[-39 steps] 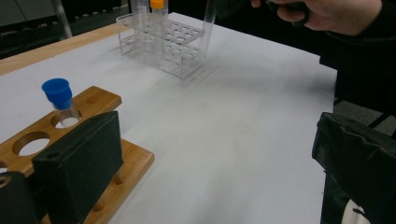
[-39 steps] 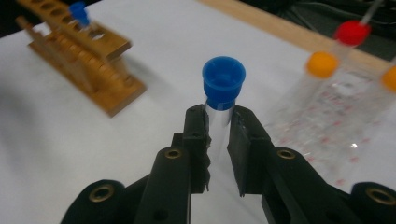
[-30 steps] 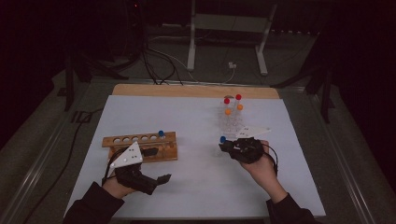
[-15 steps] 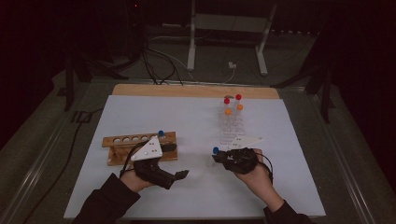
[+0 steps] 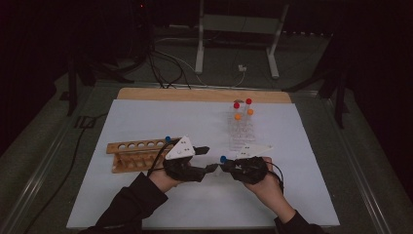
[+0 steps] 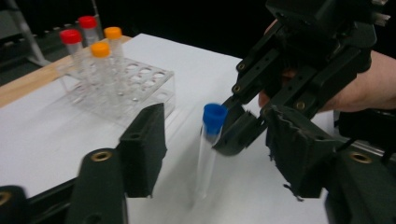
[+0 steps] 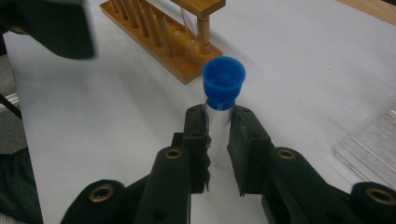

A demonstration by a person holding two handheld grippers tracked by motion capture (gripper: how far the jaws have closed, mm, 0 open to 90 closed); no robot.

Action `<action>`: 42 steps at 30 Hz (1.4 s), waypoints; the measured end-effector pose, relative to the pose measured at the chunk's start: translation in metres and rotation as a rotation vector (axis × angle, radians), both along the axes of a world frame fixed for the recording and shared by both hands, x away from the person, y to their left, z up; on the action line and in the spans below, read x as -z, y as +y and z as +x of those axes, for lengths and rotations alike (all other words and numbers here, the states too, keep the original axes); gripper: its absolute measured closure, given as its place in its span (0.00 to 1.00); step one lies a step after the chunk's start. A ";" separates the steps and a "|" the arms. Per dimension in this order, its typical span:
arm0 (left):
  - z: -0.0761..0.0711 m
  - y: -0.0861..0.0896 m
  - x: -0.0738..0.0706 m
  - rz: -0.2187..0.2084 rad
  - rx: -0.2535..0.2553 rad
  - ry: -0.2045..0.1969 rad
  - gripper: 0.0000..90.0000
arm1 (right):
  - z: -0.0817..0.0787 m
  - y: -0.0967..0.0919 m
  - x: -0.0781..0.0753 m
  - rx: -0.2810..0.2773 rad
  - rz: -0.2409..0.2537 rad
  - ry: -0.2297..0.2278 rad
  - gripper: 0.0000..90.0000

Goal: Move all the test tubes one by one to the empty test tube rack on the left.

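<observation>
Right gripper [image 7: 218, 140]: clamped on the blue tube [image 7: 223, 88] just below its cap; tube upright between the pads.
Left gripper [image 6: 219, 154]: jaws have just been closing, now half-wide; the blue tube stands in the gap, neither pad touching it.
Blue tube: held above the mat [image 5: 146, 117], between the two grippers, near the mat's front middle in the high view [image 5: 223, 159].
Hands: left hand [image 5: 168, 178] and right hand [image 5: 265, 187] come in from the near edge, dark sleeves, grippers tip to tip.
Wooden rack [image 5: 139, 153]: just left of the left gripper, on the mat; one blue-capped tube at its right end.
Clear rack [image 5: 241, 129]: behind the right gripper, on the mat; two red-capped and two orange-capped tubes at its far end.
Surface: pale mat on a table [image 5: 204, 94], bare wood strip along the far edge.
Room: dark; grey floor [image 5: 48, 126], cables, white stand [image 5: 238, 29] behind the table.
</observation>
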State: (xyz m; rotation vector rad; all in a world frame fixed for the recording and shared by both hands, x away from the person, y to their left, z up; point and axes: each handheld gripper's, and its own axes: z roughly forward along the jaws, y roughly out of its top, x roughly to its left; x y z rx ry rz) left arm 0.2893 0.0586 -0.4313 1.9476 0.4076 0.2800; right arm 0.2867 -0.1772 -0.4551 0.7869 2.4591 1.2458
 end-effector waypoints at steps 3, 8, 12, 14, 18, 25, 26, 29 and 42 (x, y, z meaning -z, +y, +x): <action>0.003 -0.007 0.002 0.007 0.005 0.003 0.53 | 0.000 0.000 0.000 0.000 0.000 0.000 0.86; 0.004 -0.016 0.006 0.012 0.011 0.006 0.63 | 0.000 0.000 0.000 -0.003 0.004 0.002 0.86; 0.007 -0.019 0.008 0.036 0.002 -0.002 0.70 | 0.000 -0.001 0.000 -0.002 0.005 0.001 0.86; 0.008 -0.021 0.010 0.039 0.003 -0.004 0.74 | 0.000 -0.001 0.000 -0.003 0.007 0.002 0.86; 0.011 -0.024 0.012 0.039 0.001 0.004 0.77 | 0.000 -0.001 0.000 -0.003 0.005 0.002 0.86; 0.013 -0.029 0.014 0.040 0.007 0.006 0.83 | 0.000 -0.001 -0.001 0.000 0.005 0.001 0.86; 0.013 -0.029 0.014 0.043 0.003 0.000 0.84 | 0.000 -0.002 -0.001 0.000 0.006 0.001 0.86; 0.013 -0.029 0.014 0.041 0.000 -0.005 0.85 | 0.000 -0.002 -0.001 0.002 0.008 0.000 0.86; 0.010 -0.006 -0.008 0.041 -0.038 -0.077 0.86 | 0.000 -0.005 -0.003 0.016 0.044 -0.023 0.57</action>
